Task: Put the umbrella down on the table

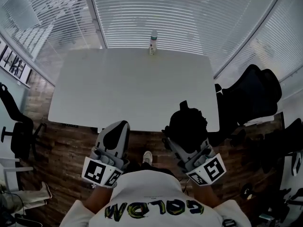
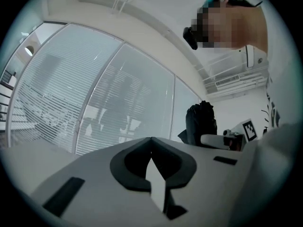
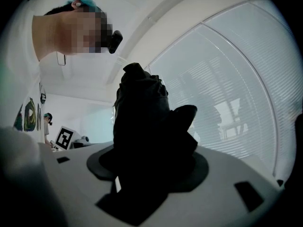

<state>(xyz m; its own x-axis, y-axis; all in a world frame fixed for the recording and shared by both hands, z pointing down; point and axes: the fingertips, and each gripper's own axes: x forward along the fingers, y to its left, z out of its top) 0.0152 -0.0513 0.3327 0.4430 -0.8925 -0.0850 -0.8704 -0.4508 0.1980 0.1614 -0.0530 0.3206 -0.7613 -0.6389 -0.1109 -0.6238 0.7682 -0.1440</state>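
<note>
Black folded fabric umbrella (image 1: 188, 121) is clamped between the jaws of the right gripper (image 3: 147, 167), by the near edge of the white rectangular table (image 1: 118, 89). The left gripper (image 2: 151, 143) is empty, its jaws pressed together.

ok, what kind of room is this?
Probably an office meeting room. There is a large white table, slatted blinds covering the glazed walls behind it, and a black office chair standing beside the table.
</note>
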